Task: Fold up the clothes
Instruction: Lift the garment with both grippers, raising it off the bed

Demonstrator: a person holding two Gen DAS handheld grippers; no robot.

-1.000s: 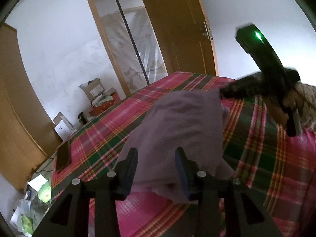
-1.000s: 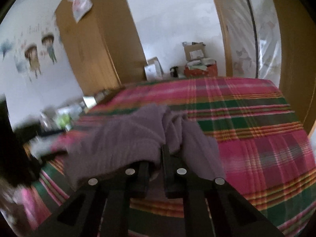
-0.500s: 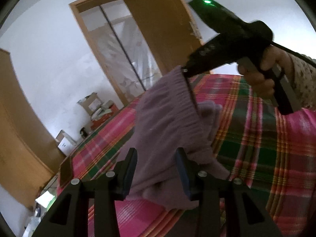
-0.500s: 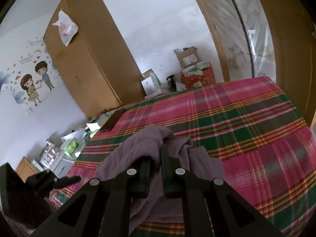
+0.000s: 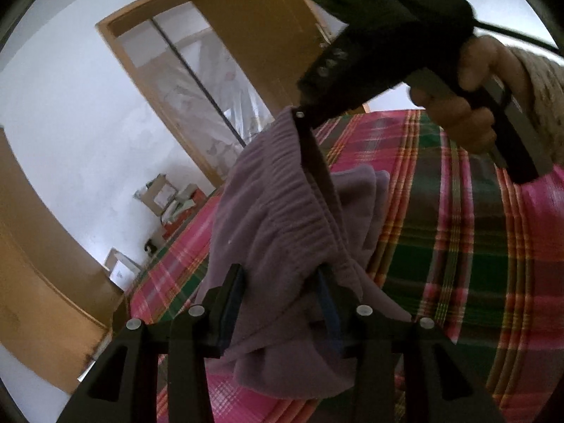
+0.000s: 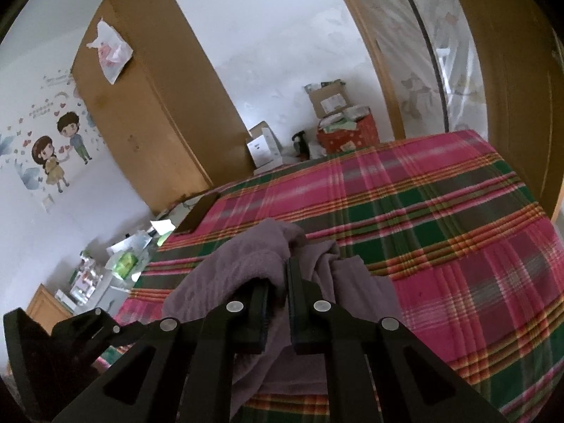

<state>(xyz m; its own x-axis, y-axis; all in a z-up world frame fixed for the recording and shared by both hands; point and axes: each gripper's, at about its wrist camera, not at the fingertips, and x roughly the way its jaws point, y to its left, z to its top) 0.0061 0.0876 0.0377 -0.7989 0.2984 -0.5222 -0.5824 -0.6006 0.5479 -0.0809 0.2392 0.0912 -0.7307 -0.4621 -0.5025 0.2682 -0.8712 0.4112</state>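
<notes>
A purple fleece garment (image 5: 282,211) with a gathered waistband hangs above the plaid bed cover (image 5: 458,246). My right gripper (image 5: 326,183), held by a hand (image 5: 469,105), is shut on the waistband and lifts it. In the right wrist view the right gripper (image 6: 280,275) pinches the garment (image 6: 246,257), and the rest trails onto the bed (image 6: 423,211). My left gripper (image 5: 280,289) stands open, its fingers wide apart, with a hanging fold of the garment between them. The left gripper (image 6: 70,335) also shows at the lower left of the right wrist view.
A tall wooden wardrobe (image 6: 151,105) stands beyond the bed's left side. An open wooden door (image 5: 253,35) and a glass panel lie behind. Cardboard boxes (image 6: 331,98) and a red box (image 6: 345,134) sit by the far wall. A cluttered low table (image 6: 123,261) adjoins the bed.
The right gripper has lifted the garment off the bed and brought it close to the left gripper. The hanging cloth now sits between the open left fingers.
</notes>
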